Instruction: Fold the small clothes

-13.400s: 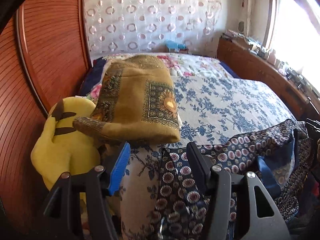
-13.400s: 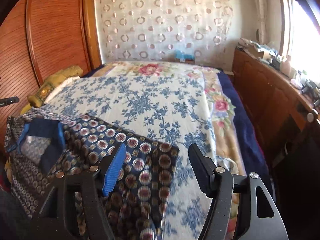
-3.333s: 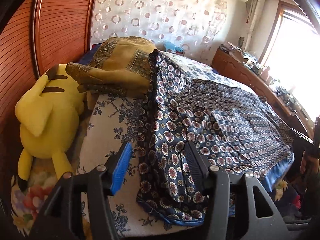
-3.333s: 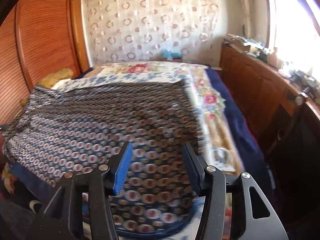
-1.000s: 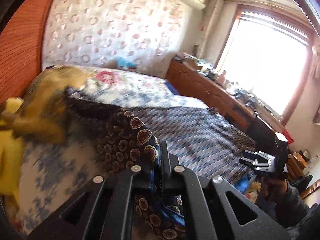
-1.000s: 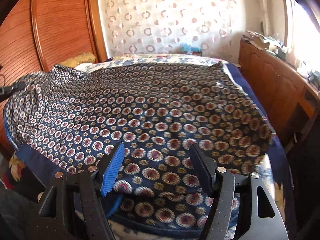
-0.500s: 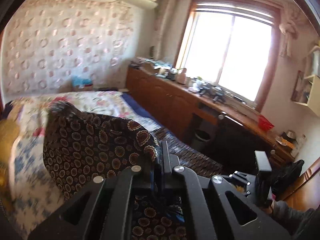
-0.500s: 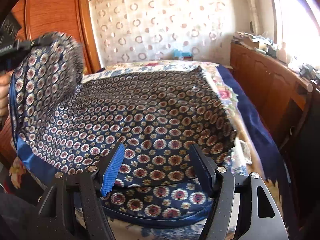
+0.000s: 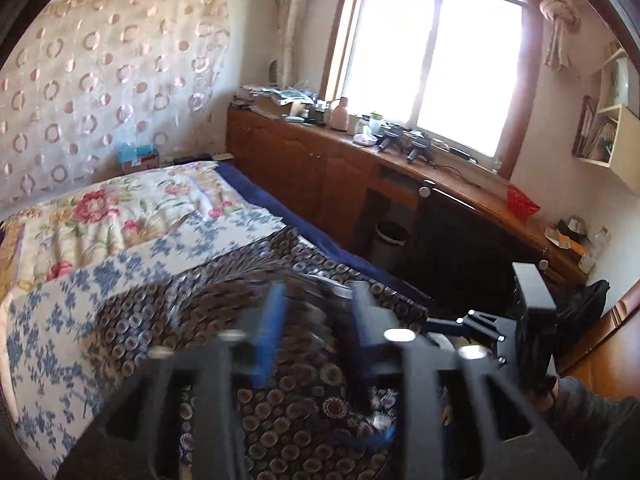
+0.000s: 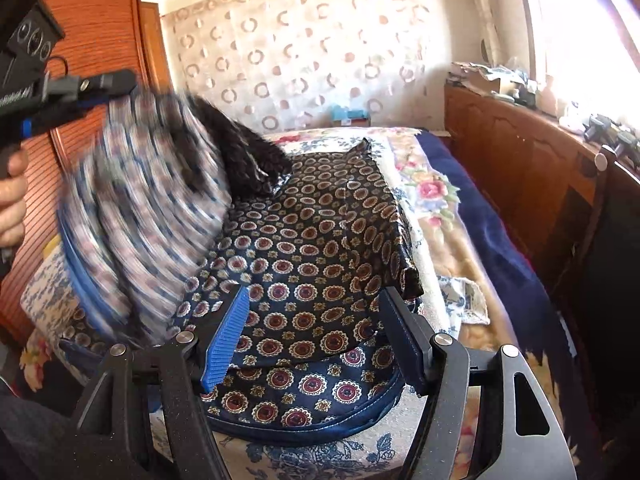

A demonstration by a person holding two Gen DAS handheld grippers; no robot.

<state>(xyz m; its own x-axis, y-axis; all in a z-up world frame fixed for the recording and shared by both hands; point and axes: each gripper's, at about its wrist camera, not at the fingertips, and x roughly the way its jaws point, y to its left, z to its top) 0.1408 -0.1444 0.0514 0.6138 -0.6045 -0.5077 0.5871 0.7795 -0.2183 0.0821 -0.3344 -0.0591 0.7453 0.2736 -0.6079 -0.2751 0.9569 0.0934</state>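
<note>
A dark navy garment with round medallion print and blue trim [image 10: 320, 256] lies on the bed. Its left part [image 10: 152, 216] is in the air, blurred, folding over toward the right. My left gripper [image 9: 316, 300] is open and blurred just above the cloth [image 9: 288, 392]; it also shows in the right wrist view [image 10: 112, 88] at the upper left, above the falling flap. My right gripper [image 10: 316, 320] is open and empty, low over the garment's near hem.
The bed [image 9: 100, 240] has a blue-flowered sheet and a rose-print blanket. A long wooden cabinet [image 9: 340, 168] with clutter runs along the window side. A wooden wardrobe [image 10: 100, 52] stands on the left. The other gripper's body [image 9: 528, 320] shows at right.
My left gripper, shut on the garment's edge half a second ago, has swung it over to the right and opened. The flap is dropping onto the spread cloth. My right gripper stays open.
</note>
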